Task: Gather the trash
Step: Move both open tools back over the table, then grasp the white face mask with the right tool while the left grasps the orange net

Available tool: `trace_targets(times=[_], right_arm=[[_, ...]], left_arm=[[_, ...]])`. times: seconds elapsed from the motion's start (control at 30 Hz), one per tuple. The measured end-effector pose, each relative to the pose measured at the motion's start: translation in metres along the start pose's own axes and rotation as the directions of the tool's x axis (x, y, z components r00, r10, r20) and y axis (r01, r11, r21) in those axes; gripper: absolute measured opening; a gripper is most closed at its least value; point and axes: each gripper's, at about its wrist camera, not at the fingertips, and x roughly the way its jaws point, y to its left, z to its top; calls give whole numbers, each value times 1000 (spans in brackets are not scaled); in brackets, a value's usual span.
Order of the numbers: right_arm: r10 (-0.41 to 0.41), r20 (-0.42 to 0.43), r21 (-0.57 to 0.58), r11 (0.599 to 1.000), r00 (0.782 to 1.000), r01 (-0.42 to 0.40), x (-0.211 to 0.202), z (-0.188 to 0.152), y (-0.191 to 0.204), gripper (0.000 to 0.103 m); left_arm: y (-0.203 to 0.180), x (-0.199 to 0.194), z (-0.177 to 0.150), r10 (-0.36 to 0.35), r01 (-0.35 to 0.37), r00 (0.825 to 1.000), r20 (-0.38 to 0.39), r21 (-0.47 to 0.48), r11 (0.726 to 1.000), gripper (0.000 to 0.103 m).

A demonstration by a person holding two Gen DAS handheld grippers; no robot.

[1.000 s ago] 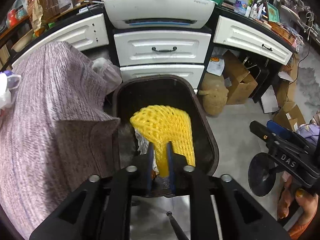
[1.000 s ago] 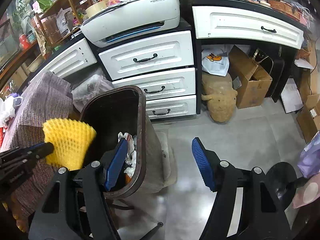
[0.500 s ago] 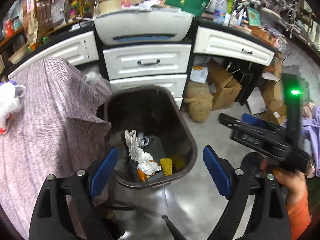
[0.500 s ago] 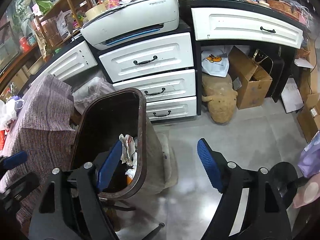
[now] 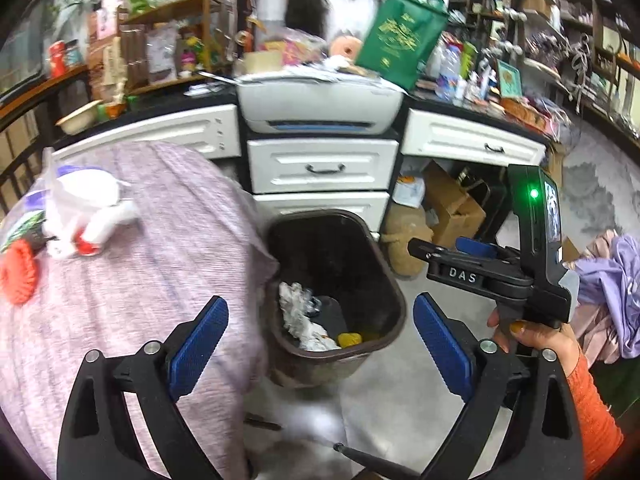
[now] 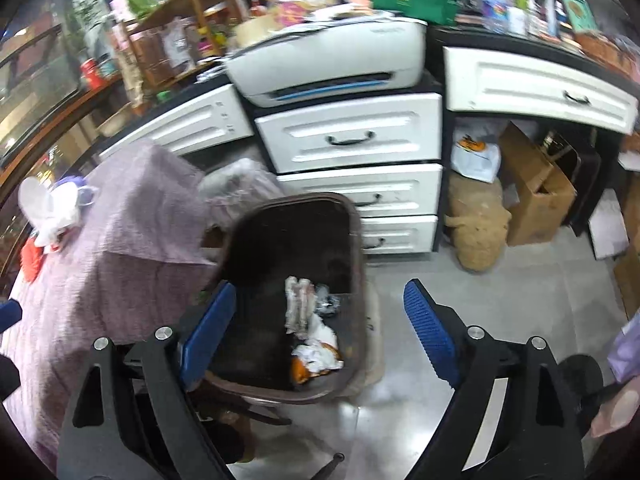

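My left fingers (image 5: 320, 340) are spreading wide with nothing between them, above the dark brown trash bin (image 5: 394, 296) on the grey floor (image 5: 404, 408). My right fingers (image 6: 320, 328) are opening too, empty, over the same bin (image 6: 356, 236). Inside lie crumpled white paper (image 5: 298, 316) and the yellow foam net (image 5: 349, 338) at the bottom. To the left a table under a mauve cloth (image 5: 132, 280) carries a white plastic bag (image 5: 82, 204) and something red (image 5: 18, 276). Behind the bin stand white drawers (image 5: 322, 166) with a printer (image 5: 320, 106) on top, and cardboard boxes (image 5: 452, 210) to the right.
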Motion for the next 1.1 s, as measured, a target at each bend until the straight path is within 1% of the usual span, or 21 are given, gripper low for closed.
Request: trace_targets(times=[0.2,0.33,0.43,0.53,0.67,0.87,0.97,1.1], right_arm=[[93,10,-89,992,996,-92,-9,6,53,85],[164,13,-146,976,986,-160,-16,10,91,86],[201,16,-195,962,980,-194,-22,13,119,87],[232,15,-236,946,973,-222,-24,17,141,87],[267,8,-280,926,964,-254,-25,21,166,88],[318,-19,-350,886,948,-304,-22,24,211,88],[332,-31,-383,867,943,-318,-18,26,233,88],[358,-33,-425,840,933,-337,-15,32,263,88]], left_arm=[[38,-28,-7,72,-70,997,38,-47,996,96],[71,-46,-14,127,-121,991,49,-104,987,96],[97,-57,-18,172,-163,984,52,-144,976,96],[124,-67,-21,214,-201,976,52,-187,962,97],[157,-80,-29,281,-262,959,48,-233,936,97],[213,-94,-45,372,-356,928,-8,-306,883,97],[236,-96,-51,397,-385,917,-36,-333,861,97],[260,-94,-53,410,-403,910,-59,-358,842,97]])
